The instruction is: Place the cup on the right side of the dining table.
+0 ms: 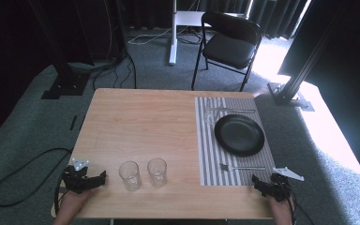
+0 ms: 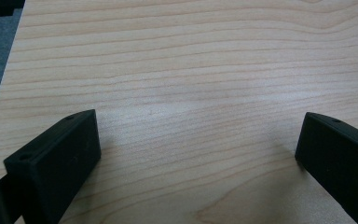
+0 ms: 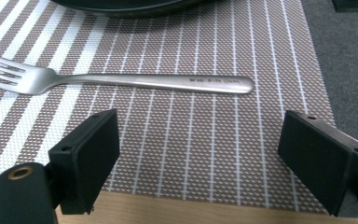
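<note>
Right gripper jaws spread wide over striped placemat. Fork lies crosswise just beyond, untouched. Black plate rim at top. Table edge below.

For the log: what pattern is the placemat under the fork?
Grey-brown weave with white stripes, clearest in the right gripper view: placemat, fork.

Fork tines and black plate cropped at frame edges.
</note>
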The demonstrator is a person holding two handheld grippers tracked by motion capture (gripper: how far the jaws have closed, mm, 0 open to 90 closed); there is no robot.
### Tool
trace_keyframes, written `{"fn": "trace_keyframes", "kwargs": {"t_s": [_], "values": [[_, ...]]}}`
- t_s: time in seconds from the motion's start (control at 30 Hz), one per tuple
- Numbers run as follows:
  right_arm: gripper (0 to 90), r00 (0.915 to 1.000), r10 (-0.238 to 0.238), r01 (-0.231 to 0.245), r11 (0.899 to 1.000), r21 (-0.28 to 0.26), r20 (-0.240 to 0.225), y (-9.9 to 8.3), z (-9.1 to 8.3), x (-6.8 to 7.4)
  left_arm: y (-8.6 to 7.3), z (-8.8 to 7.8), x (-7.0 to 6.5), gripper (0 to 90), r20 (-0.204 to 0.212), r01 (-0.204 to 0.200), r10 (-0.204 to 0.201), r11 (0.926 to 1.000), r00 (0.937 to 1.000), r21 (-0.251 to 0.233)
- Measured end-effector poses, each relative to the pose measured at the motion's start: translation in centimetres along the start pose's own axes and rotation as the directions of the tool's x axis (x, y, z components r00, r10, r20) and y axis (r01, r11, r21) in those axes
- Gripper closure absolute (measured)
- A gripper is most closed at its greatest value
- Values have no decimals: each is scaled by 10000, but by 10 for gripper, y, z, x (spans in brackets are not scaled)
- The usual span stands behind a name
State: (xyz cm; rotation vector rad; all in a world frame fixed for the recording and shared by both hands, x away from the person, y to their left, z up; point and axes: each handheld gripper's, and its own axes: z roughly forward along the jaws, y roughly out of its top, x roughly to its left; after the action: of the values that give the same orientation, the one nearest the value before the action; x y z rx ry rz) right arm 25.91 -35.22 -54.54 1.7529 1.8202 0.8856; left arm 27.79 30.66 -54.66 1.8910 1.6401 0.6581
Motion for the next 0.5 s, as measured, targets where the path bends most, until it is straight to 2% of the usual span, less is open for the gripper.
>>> {"fn": "trace_keyframes", "kwargs": {"t_s": [0.1, 0.27, 0.33, 0.5], "values": [[123, 9993, -4, 5, 10000, -20, 367, -3, 0, -1, 0, 0, 0, 2, 1, -3, 3, 10000, 10000, 4], [123, 9984, 44, -36, 9999, -132, 571, -6, 0, 0, 0, 0, 0, 2, 1, -3, 3, 10000, 10000, 2], [121, 9944, -289, 295, 9996, -45, 1016, -8, 1, 5, 0, 0, 0, 3, 0, -4, 4, 10000, 10000, 4], [121, 9935, -127, 135, 9999, -61, 1129, -7, 1, 6, 0, 0, 0, 3, 0, -3, 3, 10000, 10000, 3]]}}
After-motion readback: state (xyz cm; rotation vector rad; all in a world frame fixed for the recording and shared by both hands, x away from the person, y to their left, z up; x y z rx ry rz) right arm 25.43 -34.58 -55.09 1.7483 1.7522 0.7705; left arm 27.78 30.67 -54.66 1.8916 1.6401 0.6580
